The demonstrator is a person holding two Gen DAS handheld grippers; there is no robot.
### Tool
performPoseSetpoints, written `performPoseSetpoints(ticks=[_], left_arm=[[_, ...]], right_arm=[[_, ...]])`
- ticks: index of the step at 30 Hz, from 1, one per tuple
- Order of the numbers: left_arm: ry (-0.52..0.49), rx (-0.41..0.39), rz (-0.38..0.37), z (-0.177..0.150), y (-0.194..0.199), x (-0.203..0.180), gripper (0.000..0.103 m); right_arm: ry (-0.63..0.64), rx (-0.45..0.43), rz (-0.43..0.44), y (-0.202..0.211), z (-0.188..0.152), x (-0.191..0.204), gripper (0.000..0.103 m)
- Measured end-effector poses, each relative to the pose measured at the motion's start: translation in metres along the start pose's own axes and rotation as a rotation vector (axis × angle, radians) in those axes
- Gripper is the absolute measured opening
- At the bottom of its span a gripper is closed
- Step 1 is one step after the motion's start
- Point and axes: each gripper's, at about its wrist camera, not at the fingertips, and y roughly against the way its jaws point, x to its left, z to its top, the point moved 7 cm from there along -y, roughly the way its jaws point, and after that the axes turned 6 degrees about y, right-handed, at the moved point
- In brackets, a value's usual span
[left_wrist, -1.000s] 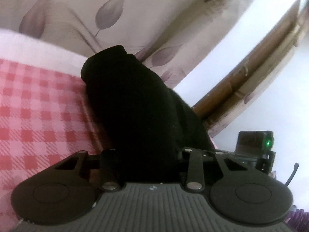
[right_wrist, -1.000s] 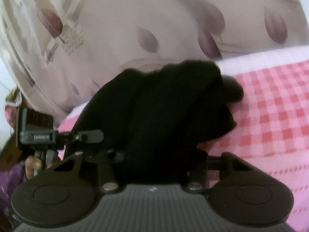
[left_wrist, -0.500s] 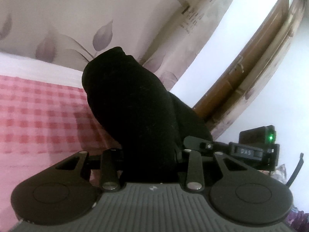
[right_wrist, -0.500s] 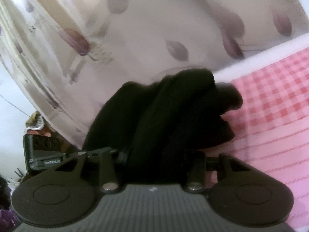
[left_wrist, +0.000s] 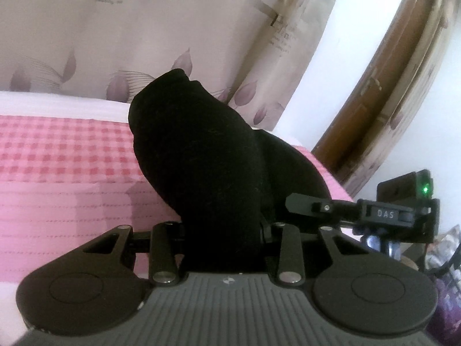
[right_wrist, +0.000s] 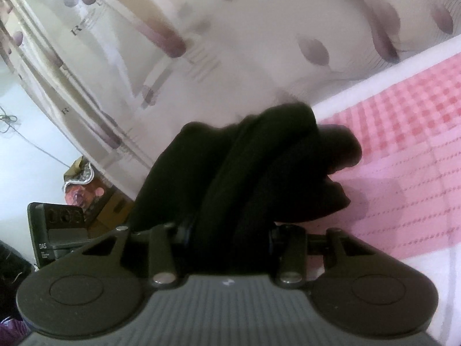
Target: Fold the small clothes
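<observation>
- The left gripper [left_wrist: 224, 230] was clamped partway closed on a bunched black garment [left_wrist: 198, 155], held up above the bed [left_wrist: 57, 178].
- The right gripper [right_wrist: 230, 230] pinched another part of the garment [right_wrist: 245, 167] the same way.
- To fold well, I judge both hands should pull apart evenly, stretch the cloth flat, then lay it down square.
- The cloth looked soft, thick, matte and rumpled; the bed cover was pink checked and quilted.

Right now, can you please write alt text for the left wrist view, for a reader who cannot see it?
The left gripper holds a bunched black garment above a pink checked bedcover. Behind hangs a leaf-print curtain; the other gripper's camera unit shows at right.
</observation>
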Motion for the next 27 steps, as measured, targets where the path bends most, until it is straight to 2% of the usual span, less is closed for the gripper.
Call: performPoseSetpoints(ticks=[7, 27], left_arm=[[-0.037, -0.003, 0.044, -0.013, 0.015, -0.004, 0.037], [-0.052, 0.022, 0.085, -0.035, 0.021, 0.0, 0.037]], right_arm=[[-0.034, -0.01, 0.002, 0.006, -0.021, 0.016, 0.044], [-0.086, -0.005, -0.023, 0.013, -0.052, 0.023, 0.044]])
